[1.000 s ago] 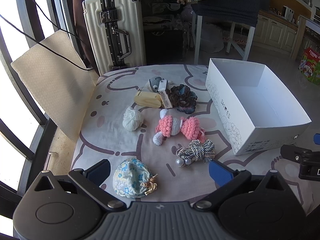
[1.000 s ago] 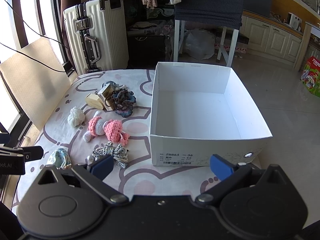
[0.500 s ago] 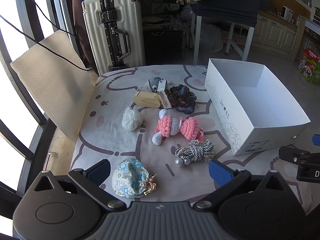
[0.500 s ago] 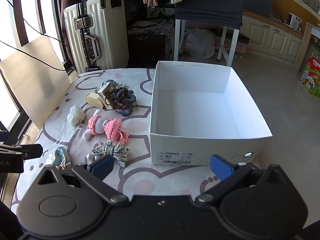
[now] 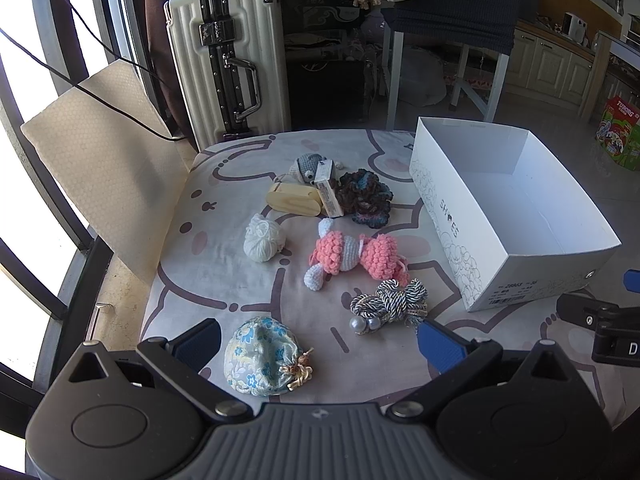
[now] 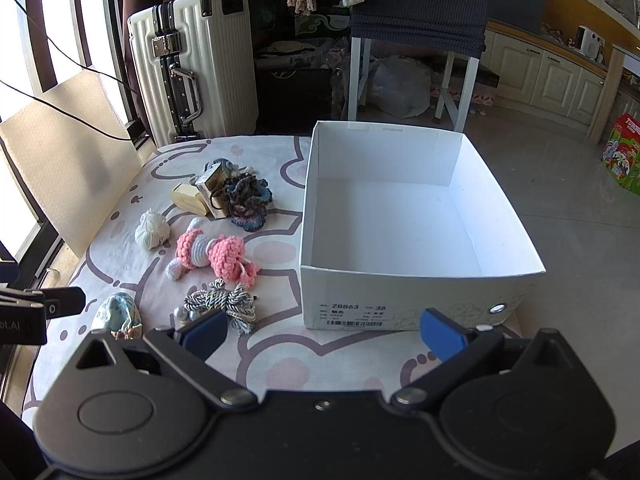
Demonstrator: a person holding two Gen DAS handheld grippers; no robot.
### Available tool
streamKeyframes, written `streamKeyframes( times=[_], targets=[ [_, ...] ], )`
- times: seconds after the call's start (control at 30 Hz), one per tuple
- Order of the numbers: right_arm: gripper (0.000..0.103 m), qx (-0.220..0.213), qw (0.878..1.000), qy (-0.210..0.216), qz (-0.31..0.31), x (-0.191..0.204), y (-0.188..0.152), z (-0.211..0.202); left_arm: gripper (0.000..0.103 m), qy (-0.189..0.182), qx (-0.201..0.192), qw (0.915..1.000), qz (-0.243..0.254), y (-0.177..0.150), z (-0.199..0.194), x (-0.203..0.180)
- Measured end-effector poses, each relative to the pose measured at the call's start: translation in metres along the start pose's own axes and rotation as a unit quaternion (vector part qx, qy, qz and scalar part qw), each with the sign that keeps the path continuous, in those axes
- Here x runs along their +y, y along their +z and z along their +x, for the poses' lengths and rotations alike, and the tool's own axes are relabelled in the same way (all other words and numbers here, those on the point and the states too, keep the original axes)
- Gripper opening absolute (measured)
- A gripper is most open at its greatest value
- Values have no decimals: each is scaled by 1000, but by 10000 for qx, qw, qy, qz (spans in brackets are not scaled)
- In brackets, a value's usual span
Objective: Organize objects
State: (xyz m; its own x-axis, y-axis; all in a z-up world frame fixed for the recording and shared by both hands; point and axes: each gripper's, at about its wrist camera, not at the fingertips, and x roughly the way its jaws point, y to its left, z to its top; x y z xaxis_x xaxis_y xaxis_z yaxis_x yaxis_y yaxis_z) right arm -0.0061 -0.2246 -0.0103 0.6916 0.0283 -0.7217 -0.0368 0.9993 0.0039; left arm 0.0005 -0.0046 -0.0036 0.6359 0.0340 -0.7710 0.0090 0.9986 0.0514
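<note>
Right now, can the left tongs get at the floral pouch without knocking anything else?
Probably yes. The left tongs stand open with the floral pouch lying almost between the fingers, nothing in between. The rope knot lies apart, off to the right.

My left gripper (image 5: 318, 340) has a dark grey ribbed housing with a small logo at its centre, flanked by two rounded black plates with round discs and triangular cut-outs. Silver screws (image 5: 227, 408) pin the black arms, which end in blue pads (image 5: 438, 343). My right gripper (image 6: 322, 330) is black and smooth, with the same discs, silver screws and blue pads (image 6: 442, 330). Seen from the side, each one shows a black clamp with white lettering, only partly readable.
</note>
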Motion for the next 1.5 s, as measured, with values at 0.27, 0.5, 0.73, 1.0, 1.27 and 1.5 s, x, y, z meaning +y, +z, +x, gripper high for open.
streamKeyframes(
  times=[0.27, 0.5, 0.73, 1.0, 1.27, 1.5],
  targets=[
    [103, 4, 10000, -2, -2, 0, 0, 0, 103, -3, 2, 10000, -1, 0, 0, 1],
    [103, 6, 10000, -3, -1, 0, 0, 0, 103, -6, 3, 10000, 2, 0, 0, 1],
    [103, 7, 10000, -5, 0, 0, 0, 0, 103, -6, 4, 10000, -3, 0, 0, 1],
    [103, -2, 10000, -13, 21, -1, -2, -1, 103, 43, -21, 10000, 38, 0, -1, 1],
    [103, -209, 9998, -4, 0, 8, 19, -2, 103, 237, -235, 9994, 69, 12, -10, 20],
    [103, -406, 9987, 207, -226, 28, 51, 4, 103, 264, -371, 9990, 12, 29, -11, 44]
  ],
)
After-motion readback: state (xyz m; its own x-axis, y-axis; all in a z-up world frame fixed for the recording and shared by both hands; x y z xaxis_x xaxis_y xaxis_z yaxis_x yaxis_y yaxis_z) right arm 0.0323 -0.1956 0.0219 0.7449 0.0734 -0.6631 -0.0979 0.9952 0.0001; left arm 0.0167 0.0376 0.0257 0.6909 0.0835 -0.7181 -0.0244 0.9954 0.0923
